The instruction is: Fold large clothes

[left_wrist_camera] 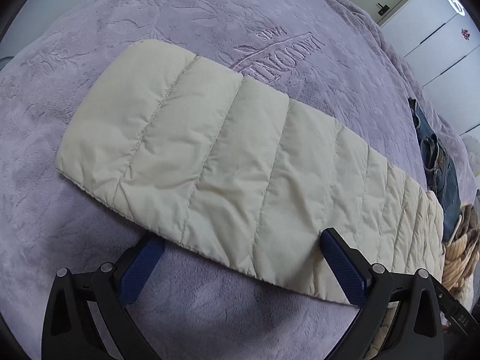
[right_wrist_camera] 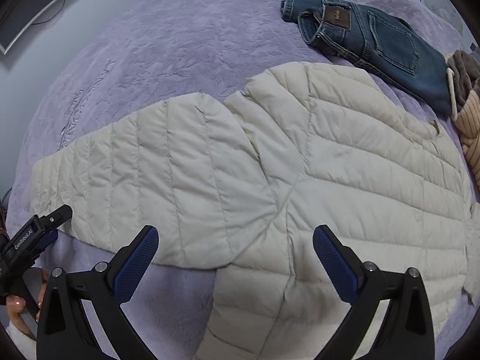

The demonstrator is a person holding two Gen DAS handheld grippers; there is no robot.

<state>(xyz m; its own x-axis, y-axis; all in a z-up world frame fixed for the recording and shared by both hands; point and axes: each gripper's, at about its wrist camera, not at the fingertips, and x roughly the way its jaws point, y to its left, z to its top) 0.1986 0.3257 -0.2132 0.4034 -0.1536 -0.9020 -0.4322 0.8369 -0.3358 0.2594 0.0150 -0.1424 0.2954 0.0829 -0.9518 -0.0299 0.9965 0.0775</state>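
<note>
Jacket (right_wrist_camera: 345,162) lies flat on the purple blanket (right_wrist_camera: 168,45), one sleeve (left_wrist_camera: 210,153) stretched out sideways. Both tongs are spread wide, gripping nothing: left gripper (left_wrist_camera: 241,241) right at the sleeve's near edge, right gripper (right_wrist_camera: 235,235) over the armpit. Looks like sleeve-folding time, so next is pinching that sleeve and swinging it across the body.

I am working in a bedroom of a home. Under me spreads a bed covered by a plush lilac blanket (left_wrist_camera: 90,216) with embossed leaves and stitched lettering. Clothes lie on it: a cream quilted down jacket (right_wrist_camera: 345,162), folded blue jeans (right_wrist_camera: 384,45) and a striped knit garment (right_wrist_camera: 471,126) at the edge. Beyond the bed stand white wardrobe doors (left_wrist_camera: 435,45) with a dark handle, and on the other side a curved monitor (right_wrist_camera: 36,3) rests on a pale surface.
</note>
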